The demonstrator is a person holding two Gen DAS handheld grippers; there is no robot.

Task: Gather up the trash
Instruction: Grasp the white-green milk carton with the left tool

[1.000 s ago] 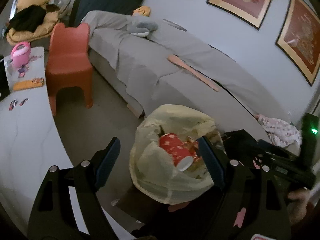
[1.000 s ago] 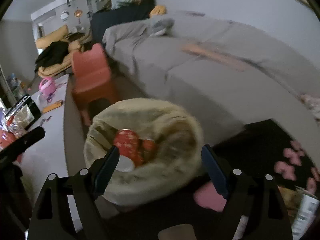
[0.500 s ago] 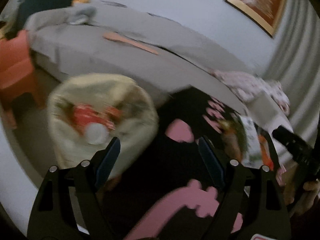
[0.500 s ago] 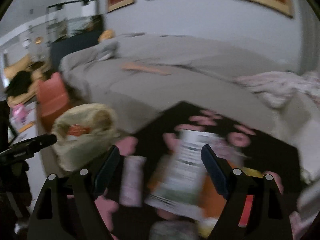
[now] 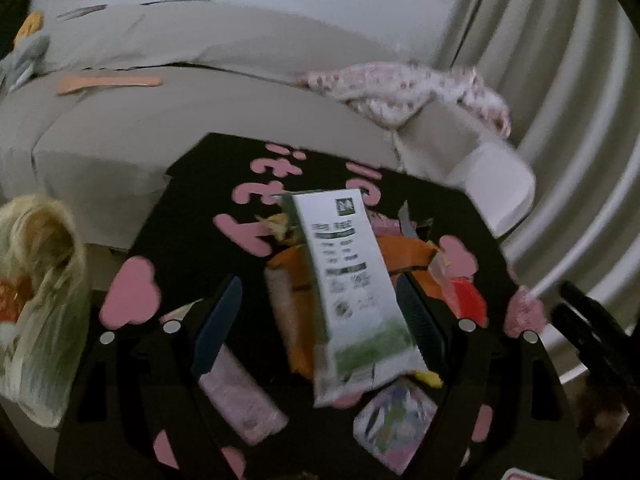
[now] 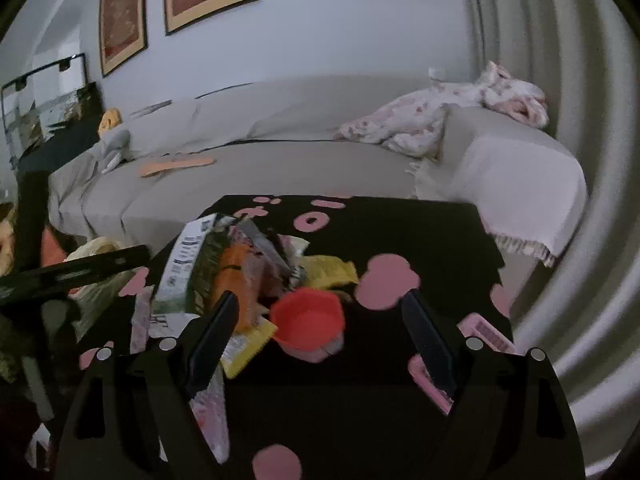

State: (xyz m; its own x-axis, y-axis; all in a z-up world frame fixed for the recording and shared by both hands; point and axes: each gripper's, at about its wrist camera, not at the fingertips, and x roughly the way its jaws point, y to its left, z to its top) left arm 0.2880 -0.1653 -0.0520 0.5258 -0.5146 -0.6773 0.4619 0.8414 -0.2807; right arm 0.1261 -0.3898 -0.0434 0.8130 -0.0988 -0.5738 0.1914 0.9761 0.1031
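Wrappers heaped on the black table (image 5: 192, 208) with pink shapes, and my left gripper (image 5: 320, 320) hangs over them with jaws wide apart and nothing between the pads; the long white-and-green packet (image 5: 352, 296) lies straight ahead between my fingers, its long axis running from upper centre toward lower right of the left view. My right gripper (image 6: 320, 328) is likewise spread and empty, its nearest piece the red cup (image 6: 308, 320) at frame centre. Trash bag (image 5: 36, 304) sits at the left edge, so I judge the left hand closer for the carry.
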